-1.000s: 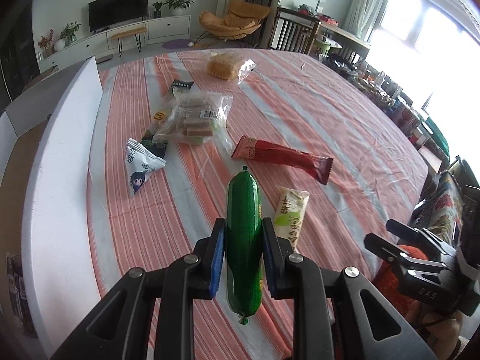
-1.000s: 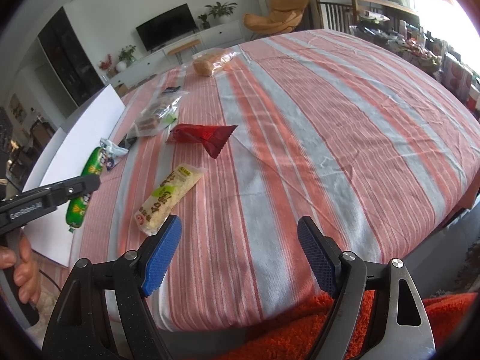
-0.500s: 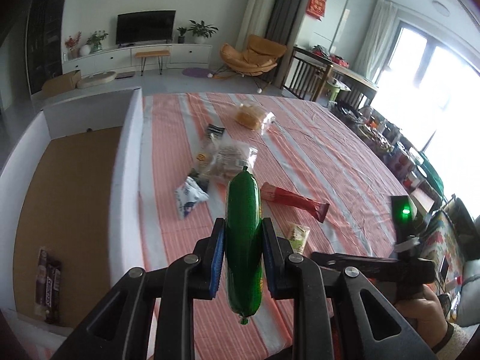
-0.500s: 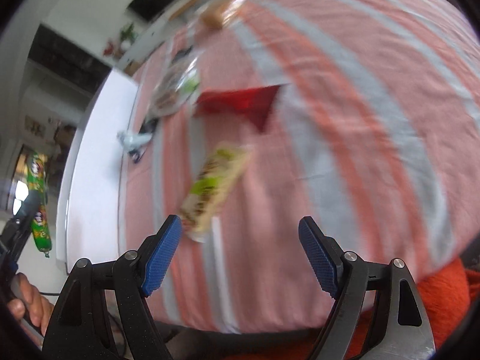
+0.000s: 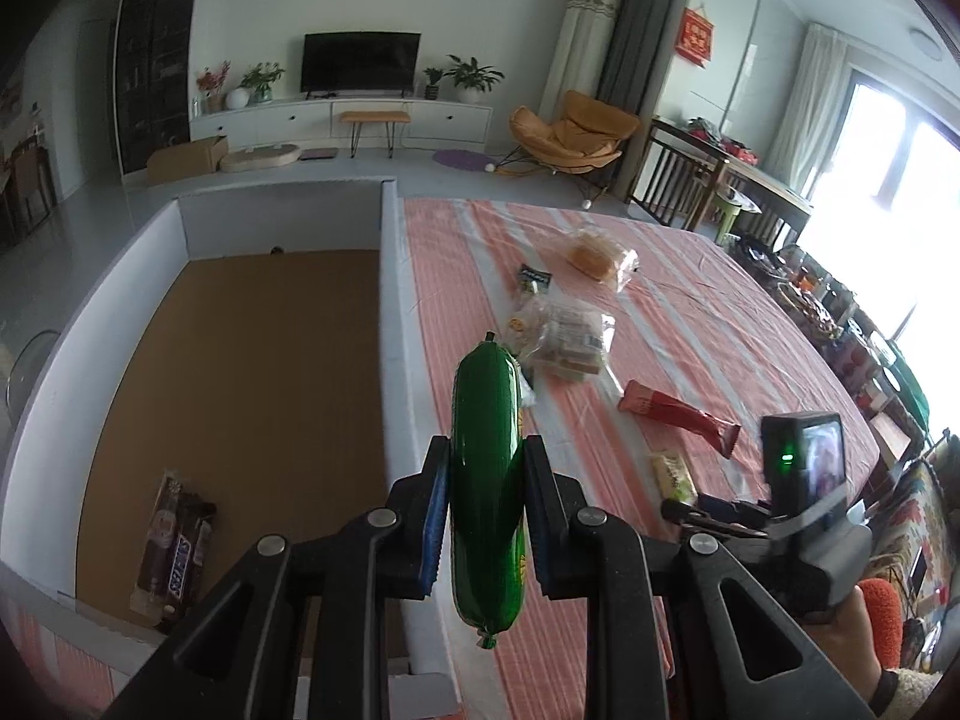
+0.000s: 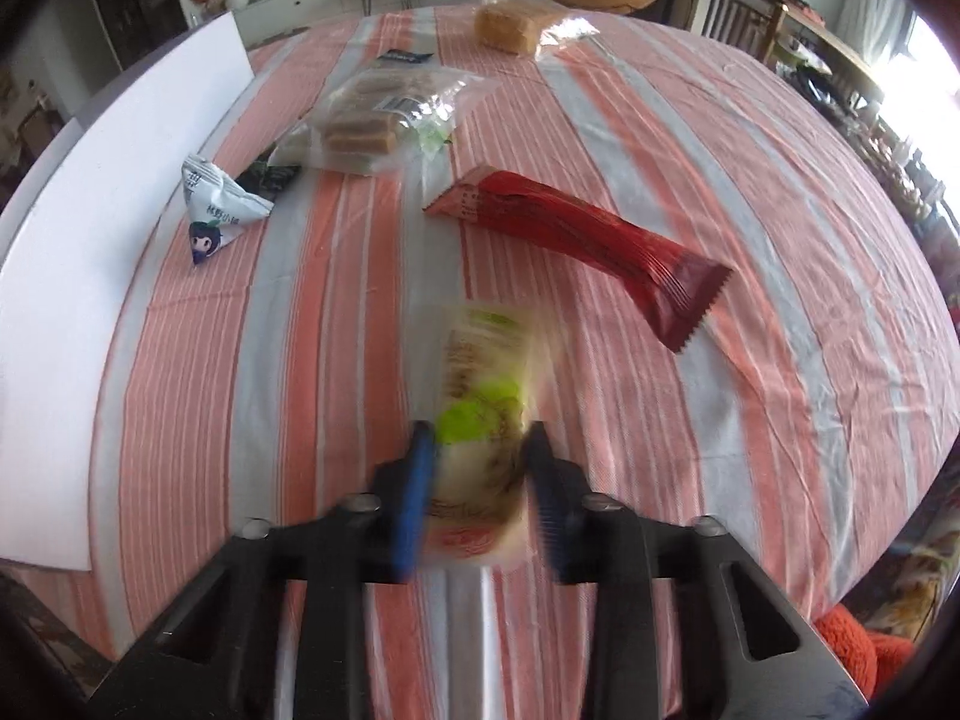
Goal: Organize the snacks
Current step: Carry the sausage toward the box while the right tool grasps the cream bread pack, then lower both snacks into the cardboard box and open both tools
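My left gripper (image 5: 485,480) is shut on a green sausage (image 5: 483,420), held in the air over the right wall of a white box (image 5: 390,312) with a brown floor. Two dark chocolate bars (image 5: 174,546) lie in the box's near corner. In the right wrist view my right gripper (image 6: 480,456) is down on the striped cloth. Its jaws are closing on a cream and green packet (image 6: 486,372), and the blue pads (image 6: 417,480) touch its sides. The picture there is blurred. The left wrist view shows that packet (image 5: 675,477) just beyond the right gripper's tips.
A red bar (image 6: 576,240) lies just beyond the packet. Farther back are a clear bag of biscuits (image 6: 384,114), a white triangular pouch (image 6: 216,210), a small dark packet (image 6: 402,57) and bagged bread (image 6: 510,30). The box's white wall (image 6: 120,192) runs along the left.
The left gripper carried the sausage left and up until the box floor came into view. The right gripper came down over the cream and green packet, and its wide jaws closed around it.
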Demonstrator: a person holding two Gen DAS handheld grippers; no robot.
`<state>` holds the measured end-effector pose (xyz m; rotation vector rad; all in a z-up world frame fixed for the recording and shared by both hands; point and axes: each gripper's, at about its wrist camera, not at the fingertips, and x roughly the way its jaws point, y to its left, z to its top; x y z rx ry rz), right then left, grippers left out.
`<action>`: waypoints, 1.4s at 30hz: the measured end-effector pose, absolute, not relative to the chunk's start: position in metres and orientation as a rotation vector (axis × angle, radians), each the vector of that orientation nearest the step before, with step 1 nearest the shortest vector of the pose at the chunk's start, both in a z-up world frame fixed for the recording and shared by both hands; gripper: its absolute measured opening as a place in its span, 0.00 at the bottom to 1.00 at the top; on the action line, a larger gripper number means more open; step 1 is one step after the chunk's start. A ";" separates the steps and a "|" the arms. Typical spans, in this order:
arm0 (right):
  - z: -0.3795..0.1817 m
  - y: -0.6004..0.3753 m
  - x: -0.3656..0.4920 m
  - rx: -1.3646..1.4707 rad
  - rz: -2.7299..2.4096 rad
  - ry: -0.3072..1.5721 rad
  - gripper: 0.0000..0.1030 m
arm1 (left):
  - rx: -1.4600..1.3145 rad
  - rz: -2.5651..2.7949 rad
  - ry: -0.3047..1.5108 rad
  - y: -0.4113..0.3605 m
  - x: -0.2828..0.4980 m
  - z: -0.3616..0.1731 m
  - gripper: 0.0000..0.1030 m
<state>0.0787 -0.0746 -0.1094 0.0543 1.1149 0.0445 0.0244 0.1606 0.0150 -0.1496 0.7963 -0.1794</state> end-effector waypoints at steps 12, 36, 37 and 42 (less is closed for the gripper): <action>-0.045 -0.067 0.057 0.280 0.294 0.993 0.29 | -0.204 -0.133 0.737 0.195 0.015 0.031 0.22; -0.014 0.132 0.070 0.138 0.756 0.991 0.66 | -0.316 0.290 0.757 0.329 0.003 0.003 0.86; -0.014 0.126 0.068 0.134 0.739 0.987 0.66 | -0.328 0.293 0.735 0.328 0.002 0.004 0.86; -0.010 0.088 0.061 0.085 0.629 0.920 0.68 | -0.346 0.196 0.700 0.300 0.009 0.016 0.86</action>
